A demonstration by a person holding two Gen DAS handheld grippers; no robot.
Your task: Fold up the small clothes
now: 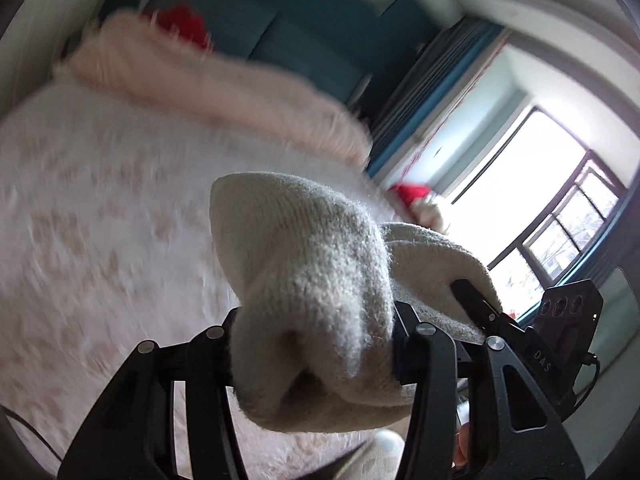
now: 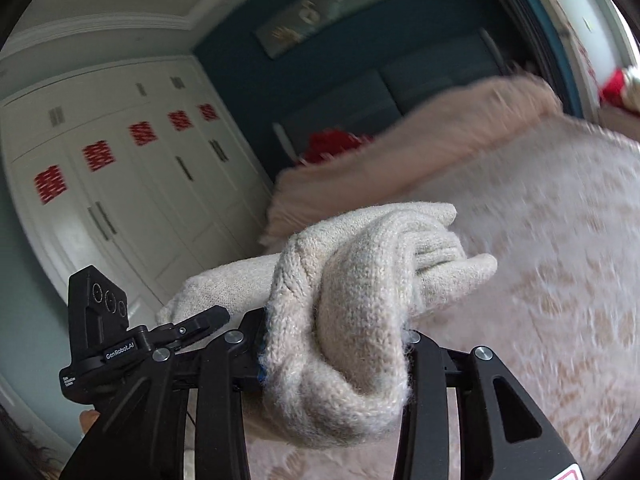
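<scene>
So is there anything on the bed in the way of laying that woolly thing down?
Nothing visible. Both the left gripper and right gripper are clamped on the cream knit garment, held above the patterned bedspread. The pink fuzzy blanket lies farther back, near the headboard.
</scene>
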